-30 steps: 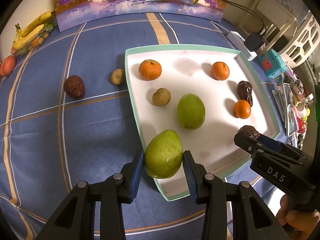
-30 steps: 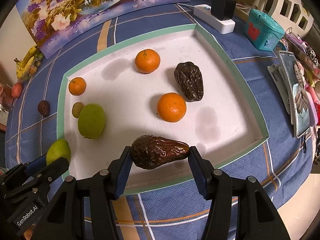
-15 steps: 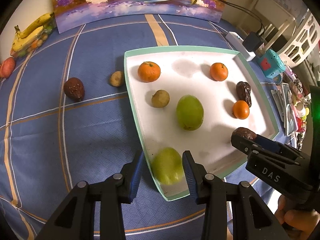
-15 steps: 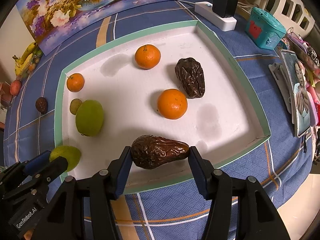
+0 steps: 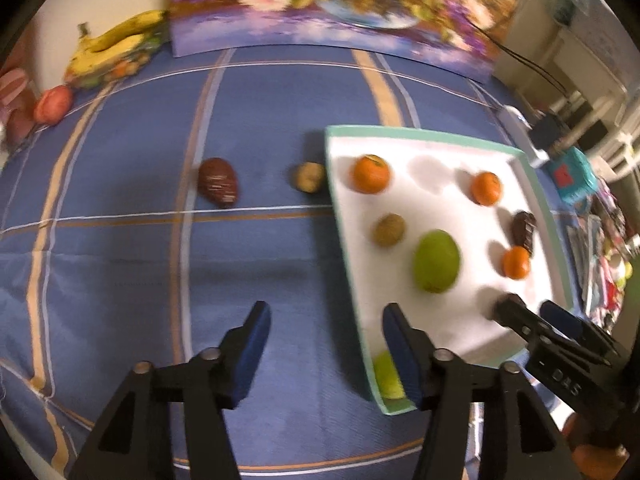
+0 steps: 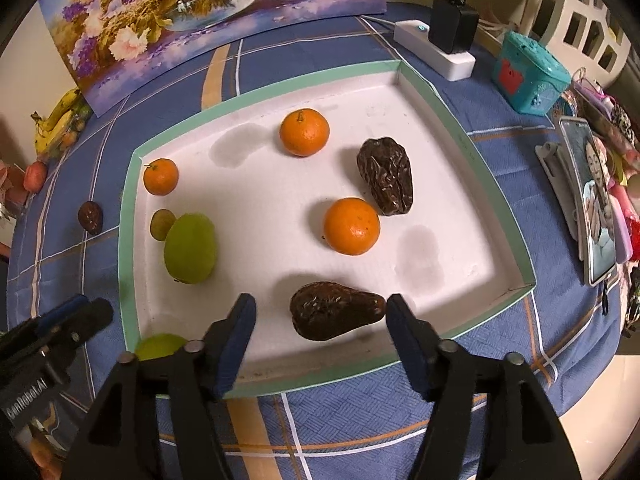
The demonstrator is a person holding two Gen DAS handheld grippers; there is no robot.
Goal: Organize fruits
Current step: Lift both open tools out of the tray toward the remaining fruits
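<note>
A white tray with a green rim (image 5: pixel 340 216) (image 6: pixel 128 240) lies on the blue tablecloth. It holds oranges (image 6: pixel 351 226), a green fruit (image 6: pixel 190 248), a dark wrinkled fruit (image 6: pixel 385 176) and a small brown fruit (image 6: pixel 161 224). My left gripper (image 5: pixel 326 354) is open and empty over the cloth and tray edge; the green pear (image 5: pixel 388 376) (image 6: pixel 158 346) lies in the tray's near corner by its right finger. My right gripper (image 6: pixel 320 336) is open; the dark pear-shaped fruit (image 6: pixel 336 310) lies in the tray between its fingers, touching the right one.
On the cloth left of the tray lie a dark fruit (image 5: pixel 218 182) and a small brown fruit (image 5: pixel 309 177). Bananas (image 5: pixel 112 46) and a red fruit (image 5: pixel 52 104) sit at the far left. A painting (image 6: pixel 208 12), power strip (image 6: pixel 434 54), teal box (image 6: pixel 528 72) and phone (image 6: pixel 592 196) surround the tray.
Both grippers have opened. The green pear dropped into the tray's near corner and my left gripper swung left. The dark pear-shaped fruit now rests on the tray floor.
</note>
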